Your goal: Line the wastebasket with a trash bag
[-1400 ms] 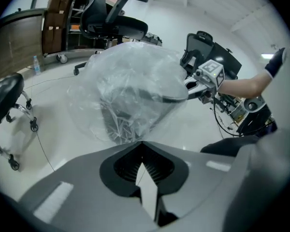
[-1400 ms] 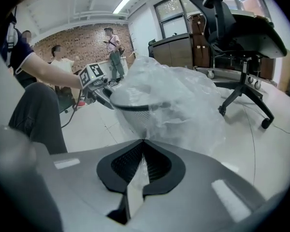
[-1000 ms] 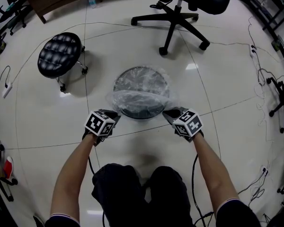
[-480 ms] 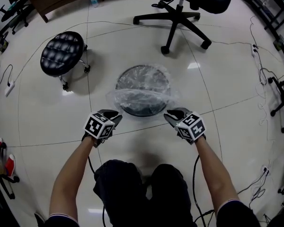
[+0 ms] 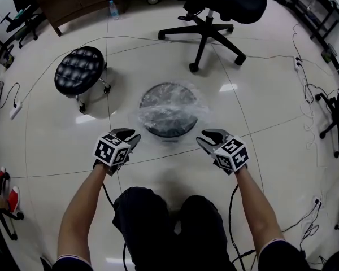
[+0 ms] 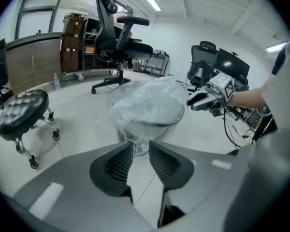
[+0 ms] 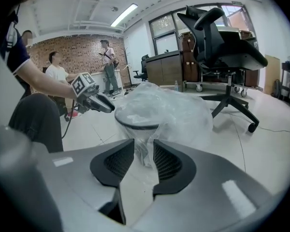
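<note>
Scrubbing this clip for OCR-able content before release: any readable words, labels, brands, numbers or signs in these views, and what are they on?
No text can be read in any view.
left marker cube and right marker cube: black-and-white square patterns only, no letters or digits.
bottle: has a label, too small to read.
trash bag: clear plastic, no print visible.

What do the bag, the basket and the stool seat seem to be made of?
Bag: thin clear plastic film, glossy and crinkled. Basket: dark rim, metal or plastic, unclear through the bag. Stool seat: black leather or vinyl, shiny, button-tufted.
</note>
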Demonstrator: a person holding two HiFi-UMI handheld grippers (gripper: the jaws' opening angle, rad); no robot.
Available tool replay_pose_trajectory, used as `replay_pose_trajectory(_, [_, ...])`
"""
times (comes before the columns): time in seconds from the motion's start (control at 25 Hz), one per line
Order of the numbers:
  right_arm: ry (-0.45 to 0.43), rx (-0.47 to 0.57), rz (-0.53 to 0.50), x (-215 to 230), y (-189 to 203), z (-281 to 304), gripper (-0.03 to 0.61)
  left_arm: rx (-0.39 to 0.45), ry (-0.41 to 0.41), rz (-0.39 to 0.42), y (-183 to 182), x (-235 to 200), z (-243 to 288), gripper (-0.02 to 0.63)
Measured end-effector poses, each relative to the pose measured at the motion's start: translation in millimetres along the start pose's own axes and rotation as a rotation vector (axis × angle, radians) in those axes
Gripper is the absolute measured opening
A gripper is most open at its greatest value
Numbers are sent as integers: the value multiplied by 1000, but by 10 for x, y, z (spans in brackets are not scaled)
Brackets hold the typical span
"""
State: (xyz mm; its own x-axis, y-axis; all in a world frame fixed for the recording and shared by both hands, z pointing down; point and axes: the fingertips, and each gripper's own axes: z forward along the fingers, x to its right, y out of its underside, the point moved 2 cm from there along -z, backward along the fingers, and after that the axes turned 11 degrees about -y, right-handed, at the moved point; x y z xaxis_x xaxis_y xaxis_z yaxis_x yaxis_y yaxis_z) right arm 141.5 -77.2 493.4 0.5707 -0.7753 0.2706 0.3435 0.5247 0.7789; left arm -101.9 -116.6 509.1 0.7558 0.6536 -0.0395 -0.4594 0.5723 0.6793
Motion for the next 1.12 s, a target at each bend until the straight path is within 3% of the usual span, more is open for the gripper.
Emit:
replay_pose_trajectory(0.24, [28, 50, -12, -49, -132, -258, 124, 69, -72, 5, -328, -234, -88, 106])
replay_pose_trajectory(0.52, [113, 91, -28, 189, -426, -415, 124, 98, -97, 60, -740, -414, 26, 106])
replay_pose_trajectory(0.72, [199, 97, -13, 502, -526, -370, 184, 64, -57, 90, -840, -443, 219, 149])
replay_pose_trajectory(0.92, [185, 23, 49, 771, -377, -158, 188, -6, 38, 59, -729, -416, 412, 152])
replay_pose_trajectory(0.96, [170, -2, 47, 794, -345, -117, 171, -7, 55, 55, -735, -405, 418, 144])
replay_pose_trajectory(1.04, [156, -36, 24, 818, -331, -84, 20, 5, 72, 67, -769, -399, 394, 93])
replay_pose_trajectory(1.08, [158, -38, 12, 833, -353, -87, 6, 13, 78, 77, -787, -405, 375, 23])
replay_pose_trajectory(1.12, [164, -33, 2, 855, -391, -92, 3, 17, 86, 87, -802, -413, 360, 15])
